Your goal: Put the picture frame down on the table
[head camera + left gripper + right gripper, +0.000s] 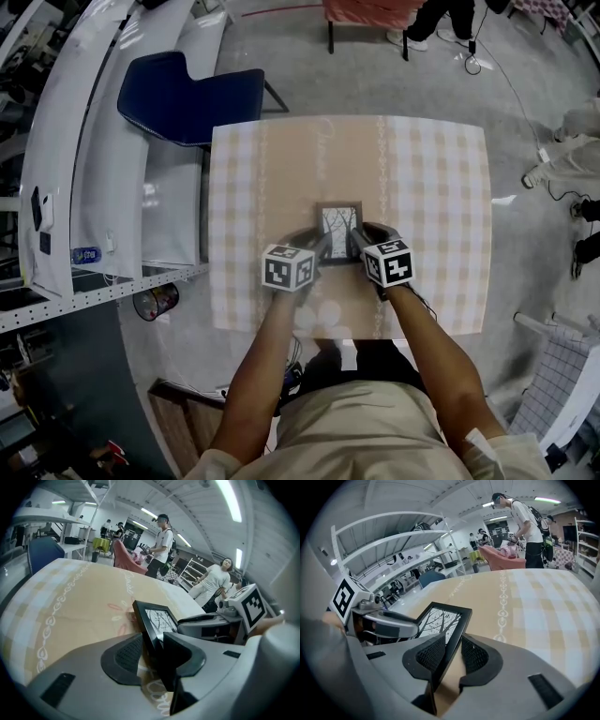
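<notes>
**On the checked table: frame held from one side only**

At the near middle of the table point(441, 187), the head view shows the picture frame point(338, 223) with its glass face up toward the camera. The left gripper point(319, 249) and the right gripper point(360, 244) flank its lower corners. Whether its bottom edge rests on the cloth cannot be told from here.

In the left gripper view the jaws stand spread. The frame's side edge point(149, 634) sits between the pads, and a sliver of cloth shows between it and the left pad, so nothing presses.

In the right gripper view the frame point(440, 620) leans at a slant and the pads pinch its other edge, the mesh faces set against the black moulding.

The risk, as I judge it, lies in that one-sided hold. With the frame tilted and one corner free, it may swing about the pinched edge. If the right jaws part before it lies flat, it may drop onto the table and knock its glass or skid on the cloth.
</notes>
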